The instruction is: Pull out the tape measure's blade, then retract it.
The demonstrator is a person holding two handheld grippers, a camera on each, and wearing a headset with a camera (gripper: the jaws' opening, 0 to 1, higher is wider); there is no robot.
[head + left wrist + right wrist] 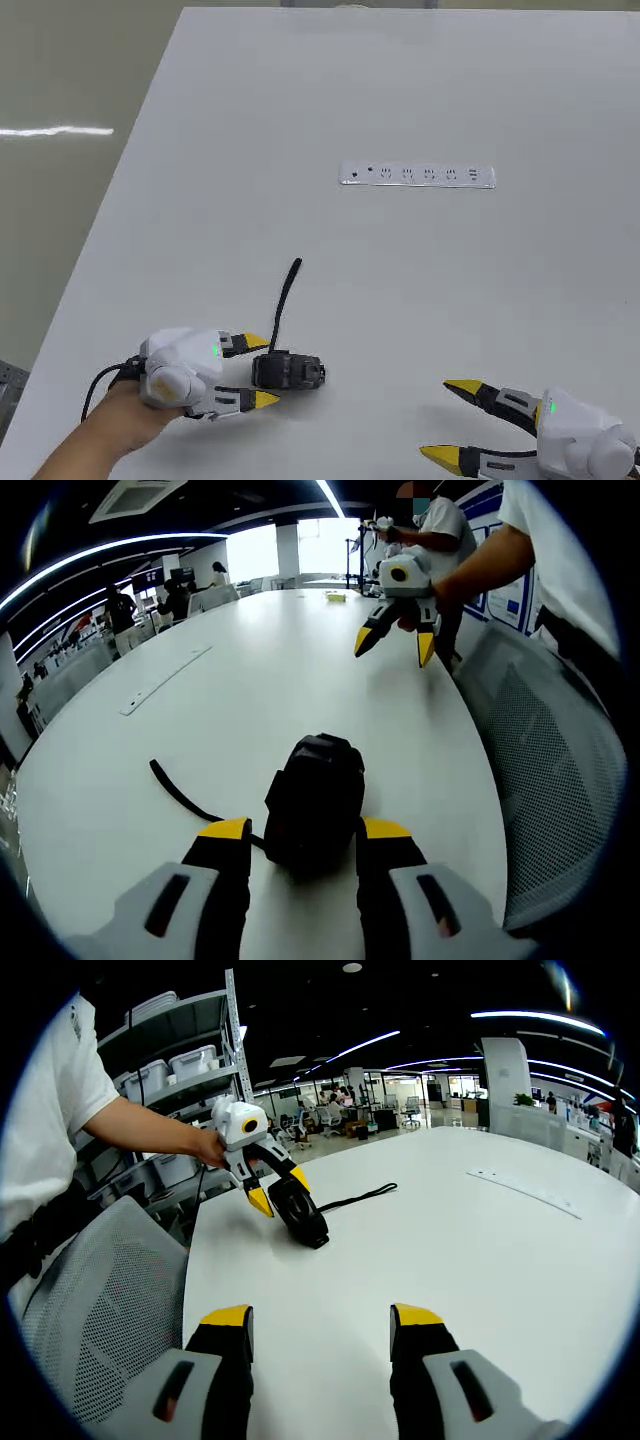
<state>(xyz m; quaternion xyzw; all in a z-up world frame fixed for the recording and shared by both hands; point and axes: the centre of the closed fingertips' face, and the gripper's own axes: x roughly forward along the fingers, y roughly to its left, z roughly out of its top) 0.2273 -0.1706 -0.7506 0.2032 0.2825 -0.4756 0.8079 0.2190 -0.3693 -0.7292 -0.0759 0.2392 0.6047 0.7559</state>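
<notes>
- The black tape measure lies on the white desk, near the edge by the person.
- The left tongs have a yellow tip on each side of its back end. I cannot tell if they squeeze it.
- Its black strap lies stretched out on the desk.
- The right tongs are wide and hold nothing, well apart from the tape measure.

The tabletop is seen as smooth and white with a soft sheen, and the power strip as white plastic. The tape measure is cased in matt black plastic, its strap looking like dull black cloth. Glossy white plastic shells are carried by the left tongs and right tongs, with matt black jaws tipped in yellow.
</notes>
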